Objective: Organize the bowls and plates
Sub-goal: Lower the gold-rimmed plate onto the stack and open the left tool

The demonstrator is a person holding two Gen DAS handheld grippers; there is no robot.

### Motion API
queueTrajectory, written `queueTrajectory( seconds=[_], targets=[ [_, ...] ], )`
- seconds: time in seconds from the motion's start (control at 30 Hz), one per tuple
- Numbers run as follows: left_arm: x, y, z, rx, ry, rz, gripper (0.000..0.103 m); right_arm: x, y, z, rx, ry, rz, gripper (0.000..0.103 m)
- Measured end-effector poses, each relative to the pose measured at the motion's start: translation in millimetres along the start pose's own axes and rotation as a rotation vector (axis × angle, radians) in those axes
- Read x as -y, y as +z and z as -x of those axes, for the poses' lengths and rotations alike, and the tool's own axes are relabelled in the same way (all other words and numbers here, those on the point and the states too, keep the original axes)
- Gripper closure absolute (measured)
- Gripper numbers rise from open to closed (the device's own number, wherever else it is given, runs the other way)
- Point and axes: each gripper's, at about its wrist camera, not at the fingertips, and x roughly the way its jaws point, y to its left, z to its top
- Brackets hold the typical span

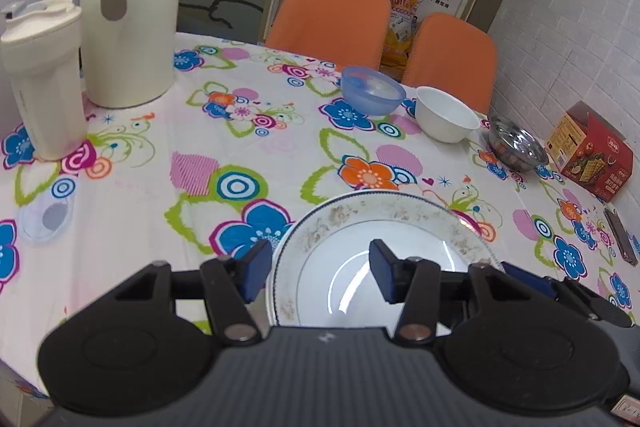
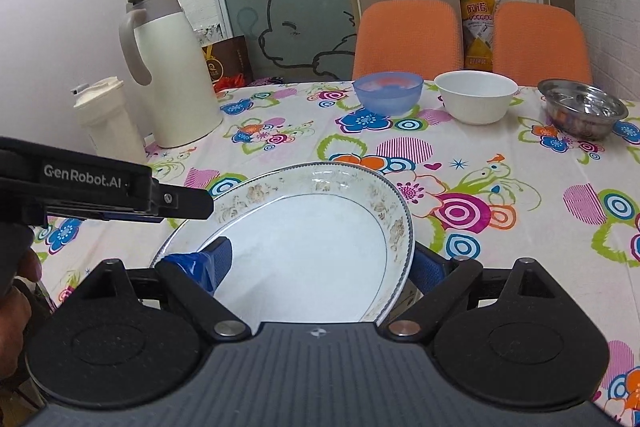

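Note:
A white plate [image 1: 360, 227] with a faded floral rim lies near the front of the flowered table; in the right wrist view the plate [image 2: 304, 227] looks tilted. My left gripper [image 1: 318, 273] is open, its fingers astride the plate's left rim. My right gripper [image 2: 320, 263] has the plate between its blue pads, which look closed on it; the right pad sits against the plate's right rim. A blue bowl [image 1: 372, 89], a white bowl [image 1: 446, 115] and a steel bowl [image 1: 518, 143] stand in a row at the far side.
A cream thermos jug [image 1: 128, 7] and a cream tumbler [image 1: 42, 75] stand at the far left. A red carton [image 1: 592, 151] and a dark flat object [image 1: 620, 235] lie at the right edge. Two orange chairs [image 1: 328, 15] stand behind the table.

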Motion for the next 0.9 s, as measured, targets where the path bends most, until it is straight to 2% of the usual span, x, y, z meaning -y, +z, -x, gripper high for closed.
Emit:
queueTrajectory(
  seconds=[0.1,0.23,0.57,0.9],
  targets=[
    [10,-1,-1,0.0,-0.005,-0.028,0.051,13,5,18,0.083,-0.024,-0.032,0.024],
    [27,-2,-6,-0.008,-0.018,-0.063,0.047,27,12,27,0.093,-0.037,-0.031,0.024],
    [65,-3,-15,-0.013,-0.019,-0.142,0.041,67,-3,25,0.033,-0.061,-0.132,0.023],
    [88,-1,-20,-0.022,-0.021,-0.184,0.036,97,-10,36,0.017,-0.084,-0.194,0.023]
  ],
)
